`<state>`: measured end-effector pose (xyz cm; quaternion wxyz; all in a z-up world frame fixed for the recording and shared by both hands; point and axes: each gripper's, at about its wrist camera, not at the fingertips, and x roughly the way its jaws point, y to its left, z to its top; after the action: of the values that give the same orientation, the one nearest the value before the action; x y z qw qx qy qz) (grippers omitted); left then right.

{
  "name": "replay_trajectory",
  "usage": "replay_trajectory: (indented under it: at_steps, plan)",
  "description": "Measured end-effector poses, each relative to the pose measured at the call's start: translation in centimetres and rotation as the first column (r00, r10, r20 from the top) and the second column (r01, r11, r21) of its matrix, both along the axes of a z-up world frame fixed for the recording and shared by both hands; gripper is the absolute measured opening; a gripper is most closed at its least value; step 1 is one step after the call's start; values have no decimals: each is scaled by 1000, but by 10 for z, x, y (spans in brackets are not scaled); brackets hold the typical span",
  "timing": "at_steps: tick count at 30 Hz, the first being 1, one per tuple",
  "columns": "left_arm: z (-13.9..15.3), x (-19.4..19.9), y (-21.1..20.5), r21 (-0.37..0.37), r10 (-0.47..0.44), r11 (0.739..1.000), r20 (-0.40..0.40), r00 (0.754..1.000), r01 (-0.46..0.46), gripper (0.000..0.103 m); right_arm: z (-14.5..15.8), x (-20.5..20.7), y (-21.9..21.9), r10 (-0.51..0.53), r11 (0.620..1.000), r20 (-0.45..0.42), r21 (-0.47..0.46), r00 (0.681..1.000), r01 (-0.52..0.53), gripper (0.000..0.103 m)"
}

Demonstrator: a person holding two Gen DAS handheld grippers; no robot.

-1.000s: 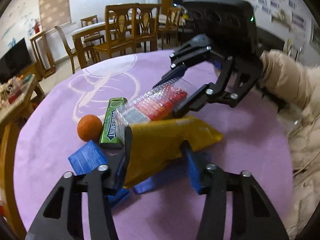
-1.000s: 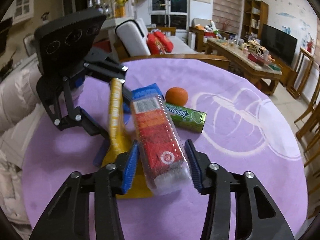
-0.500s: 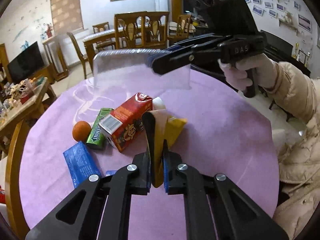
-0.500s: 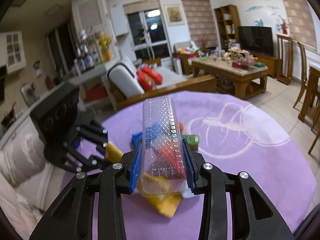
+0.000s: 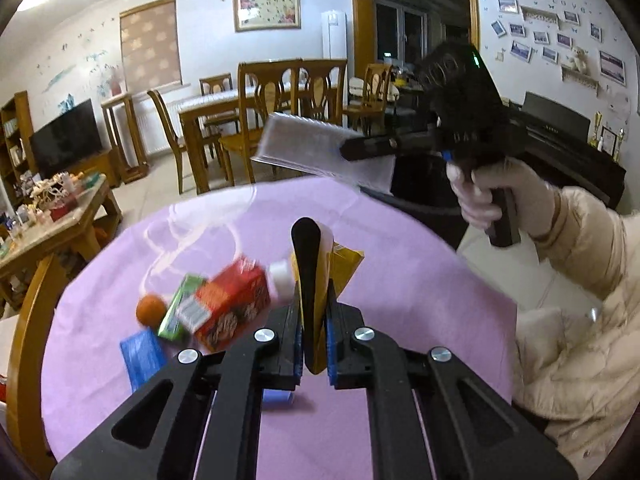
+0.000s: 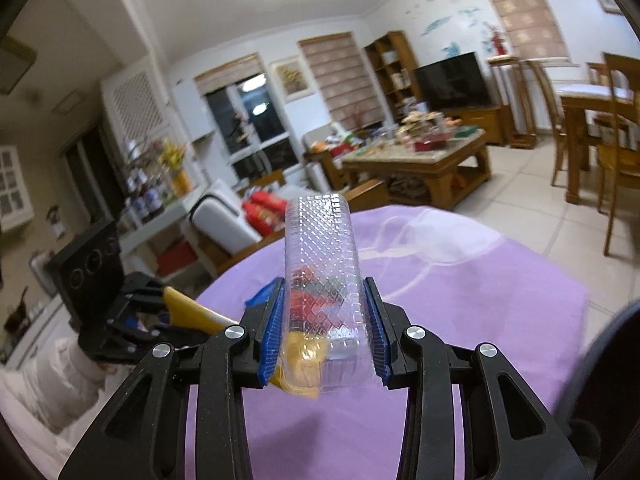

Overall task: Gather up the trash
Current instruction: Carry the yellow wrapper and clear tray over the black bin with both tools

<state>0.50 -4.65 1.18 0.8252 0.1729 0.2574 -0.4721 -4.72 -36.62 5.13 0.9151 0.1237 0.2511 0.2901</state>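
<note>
On the purple table (image 5: pixel 400 280), left of the left tongs (image 5: pixel 314 344), lie an orange (image 5: pixel 150 310), a green gum pack (image 5: pixel 178 312), a blue wrapper (image 5: pixel 140 354) and a red carton (image 5: pixel 230 304), blurred, with its white cap beside the tongs. The left tongs are pressed together, pinching a yellow wrapper (image 5: pixel 344 264) lifted off the table. Ahead and right of them, the right tongs (image 6: pixel 325 332) pinch an empty clear plastic tray (image 6: pixel 320 256) by its sides, held in the air above a dark bin (image 5: pixel 420 184) past the table's far edge; whether anything is in the bin cannot be told.
</note>
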Motion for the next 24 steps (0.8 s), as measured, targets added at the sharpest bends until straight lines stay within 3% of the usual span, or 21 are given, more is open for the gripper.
replay_trajectory:
  at_steps: [6,12,18,24]
  plan:
    - [11,7,-43,-76,6,997,-1,1000,-6,9,4,-23,-65,-137,989,12,64,991,136,37]
    - [7,6,-104,-126,-47,991,-23,999,44,9,-2,-51,-137,-287,953,-1,99,958,286,37]
    - [-1,6,-173,-175,-113,980,-73,991,99,10,-12,-86,-207,-440,891,-29,107,897,441,37]
    - [-14,0,-229,-153,-140,981,-107,984,123,10,-27,-114,-258,-556,824,-55,97,830,558,37]
